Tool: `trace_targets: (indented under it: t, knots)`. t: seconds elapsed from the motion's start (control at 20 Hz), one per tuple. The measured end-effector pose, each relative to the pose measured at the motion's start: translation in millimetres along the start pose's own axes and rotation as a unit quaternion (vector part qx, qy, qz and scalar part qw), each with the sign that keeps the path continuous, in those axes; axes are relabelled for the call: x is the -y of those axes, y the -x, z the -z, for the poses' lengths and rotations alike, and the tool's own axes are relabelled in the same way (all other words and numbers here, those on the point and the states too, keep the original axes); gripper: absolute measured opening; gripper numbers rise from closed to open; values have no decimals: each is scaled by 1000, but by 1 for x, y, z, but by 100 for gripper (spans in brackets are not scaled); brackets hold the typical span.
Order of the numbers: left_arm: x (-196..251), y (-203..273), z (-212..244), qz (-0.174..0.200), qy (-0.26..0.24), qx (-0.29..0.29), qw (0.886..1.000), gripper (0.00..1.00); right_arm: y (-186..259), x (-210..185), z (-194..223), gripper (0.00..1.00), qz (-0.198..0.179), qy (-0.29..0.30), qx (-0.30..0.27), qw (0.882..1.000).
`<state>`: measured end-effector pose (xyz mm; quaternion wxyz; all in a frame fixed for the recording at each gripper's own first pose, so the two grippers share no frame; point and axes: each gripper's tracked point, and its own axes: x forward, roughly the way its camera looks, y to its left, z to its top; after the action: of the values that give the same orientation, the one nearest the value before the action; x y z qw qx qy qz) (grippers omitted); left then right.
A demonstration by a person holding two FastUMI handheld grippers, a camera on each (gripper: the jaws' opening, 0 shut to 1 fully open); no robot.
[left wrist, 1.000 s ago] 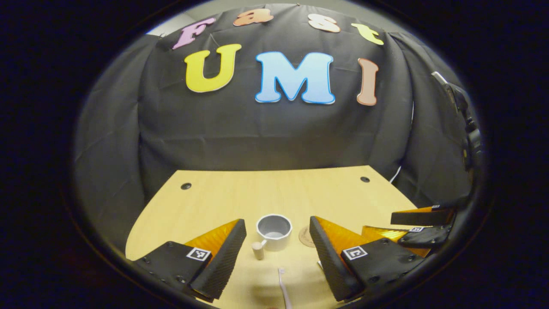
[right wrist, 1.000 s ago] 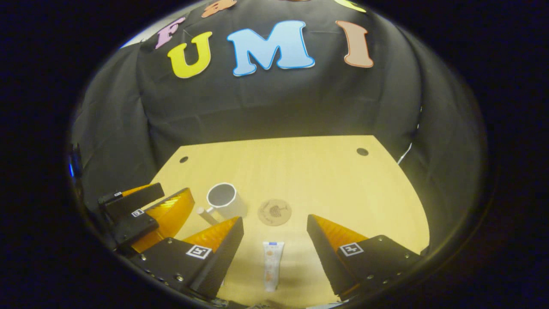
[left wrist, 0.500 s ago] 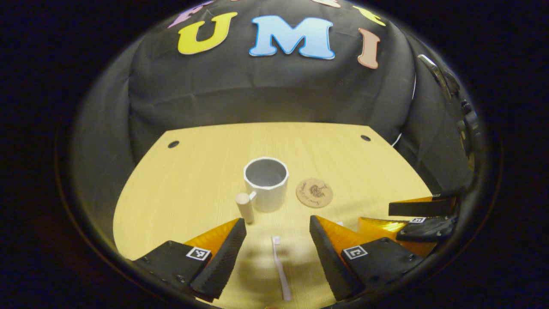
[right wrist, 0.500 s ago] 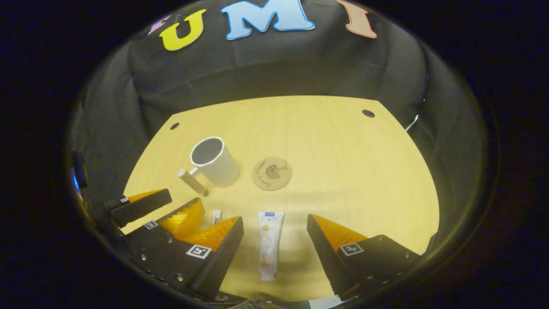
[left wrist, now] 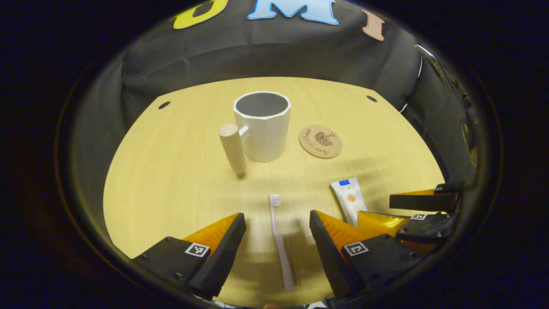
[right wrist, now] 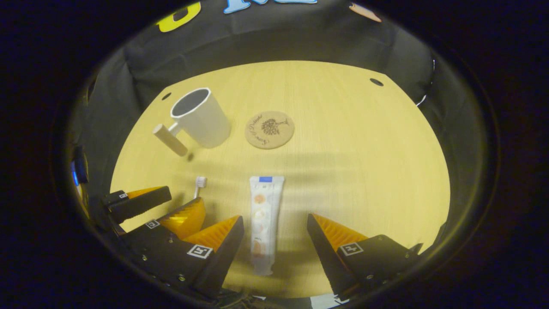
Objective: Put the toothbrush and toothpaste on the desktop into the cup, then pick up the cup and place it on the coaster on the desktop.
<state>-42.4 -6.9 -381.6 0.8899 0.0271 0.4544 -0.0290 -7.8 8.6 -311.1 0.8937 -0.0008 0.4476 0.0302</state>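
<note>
Change: over the last second we have brought both cameras down and tipped them toward the pale wooden counter (left wrist: 171, 171); the toothbrush and toothpaste now lie full-length between the fingers, where before only their ends showed.
Meaning for task: we judge this the approach before the first pick; nothing is in the cup yet, and the cup is not on the coaster.
Left hand-held gripper (left wrist: 278, 253): jaws spread wide, empty, hovering over the pale pink plastic toothbrush (left wrist: 279, 242), which lies flat between the fingers, bristle end pointing toward the cup.
Right hand-held gripper (right wrist: 275, 257): jaws likewise spread, empty, straddling the white toothpaste tube with a blue band (right wrist: 263, 219), flat on the counter.
Cup: white faceted cup with a wooden peg handle (left wrist: 262, 126), upright, empty, beyond the toothbrush.
Coaster: round cork coaster with a dark print (left wrist: 320, 141), just beside the cup, apart from it.
Left gripper view adds: the cup's empty interior, and the toothbrush's whole handle.
Right gripper view adds: the tube's full length; the toothbrush (right wrist: 200, 183) shows its head alone, the left hand-held gripper (right wrist: 167, 206) covering the rest.
</note>
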Motion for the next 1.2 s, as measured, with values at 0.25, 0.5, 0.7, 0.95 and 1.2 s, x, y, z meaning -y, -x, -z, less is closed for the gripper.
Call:
trace_targets:
  t: [0.25,0.5,0.7,0.95,1.2]
  knots:
    - [-4,-15,27,-11,4,-37,999,100,-21,3,22,92,5,7,-34,999]
    - [-13,-24,31,-34,-2,-44,998,96,-24,14,22,82,23,20,-39,999]
    - [-9,-23,26,-33,-1,-39,999,87,-27,13,24,72,21,32,-49,998]
    - [-10,-28,18,-38,-3,-37,999,41,-23,15,29,31,19,16,-79,997]
    - [-9,-28,20,-37,4,-39,999,7,-26,11,24,5,2,-8,-75,997]
